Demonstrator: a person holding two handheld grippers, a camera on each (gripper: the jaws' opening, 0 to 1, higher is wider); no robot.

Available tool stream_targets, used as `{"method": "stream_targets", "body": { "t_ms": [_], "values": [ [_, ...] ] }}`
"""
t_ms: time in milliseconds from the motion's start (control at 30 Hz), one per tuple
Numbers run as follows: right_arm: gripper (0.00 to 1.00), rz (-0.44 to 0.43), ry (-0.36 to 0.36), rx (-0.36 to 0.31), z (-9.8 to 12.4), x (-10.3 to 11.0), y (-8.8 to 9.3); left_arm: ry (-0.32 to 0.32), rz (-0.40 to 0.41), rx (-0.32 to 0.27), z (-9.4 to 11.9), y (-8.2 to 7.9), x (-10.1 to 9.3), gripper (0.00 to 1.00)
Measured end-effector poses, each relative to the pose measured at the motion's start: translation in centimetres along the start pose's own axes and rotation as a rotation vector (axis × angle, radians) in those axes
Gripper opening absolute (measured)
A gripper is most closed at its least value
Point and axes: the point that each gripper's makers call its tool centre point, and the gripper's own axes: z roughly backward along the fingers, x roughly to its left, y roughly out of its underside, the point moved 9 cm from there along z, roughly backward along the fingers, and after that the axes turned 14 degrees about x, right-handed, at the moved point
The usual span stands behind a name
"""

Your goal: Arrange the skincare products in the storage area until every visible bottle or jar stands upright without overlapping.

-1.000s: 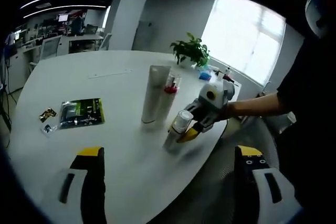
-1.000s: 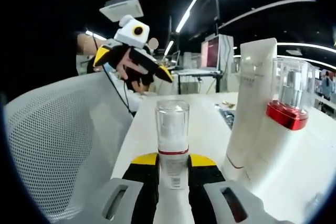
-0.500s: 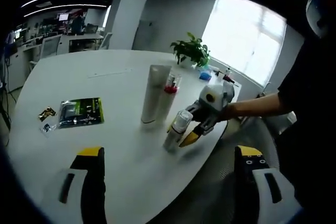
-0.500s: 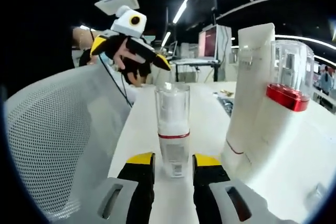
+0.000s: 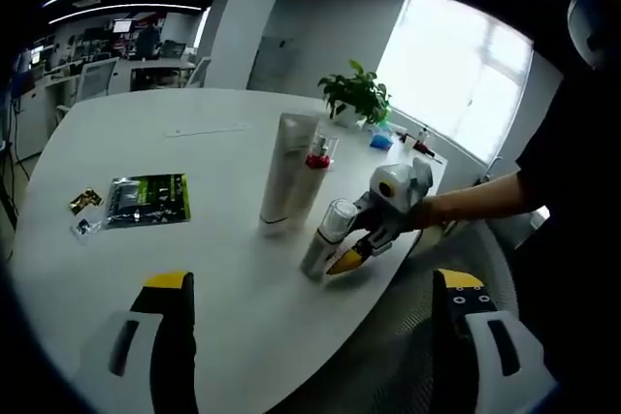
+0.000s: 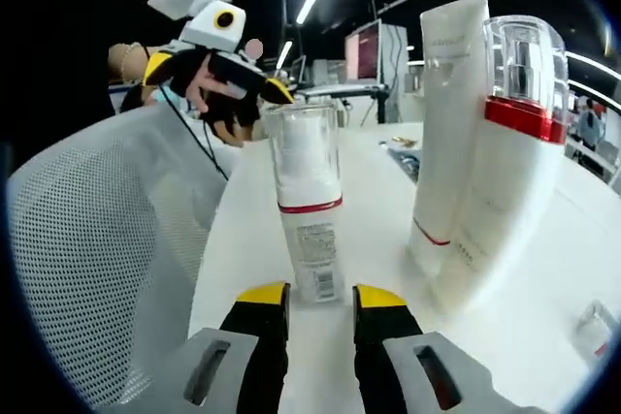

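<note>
Right gripper [image 6: 312,300] has its jaws apart, tips just short of the small bottle [image 6: 304,203], which stands upright near the table [image 5: 223,278] edge. Left gripper [image 5: 310,288] hangs wide apart over the table. Beyond stand a tube [image 5: 281,174] and a red-collared bottle [image 5: 310,177], touching.

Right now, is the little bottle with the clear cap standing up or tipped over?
Standing up. The small white bottle with a clear cap rests on its base on the white table, cap on top.
</note>
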Motion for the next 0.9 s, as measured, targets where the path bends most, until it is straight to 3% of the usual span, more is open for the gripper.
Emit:
{"method": "stream_targets", "body": {
  "t_ms": [900],
  "values": [
    [0.12, -0.042, 0.061, 0.015, -1.3, -2.3, -0.4, 0.006, 0.025, 0.01, -0.4, 0.6, 1.0, 0.93]
  ]
}}
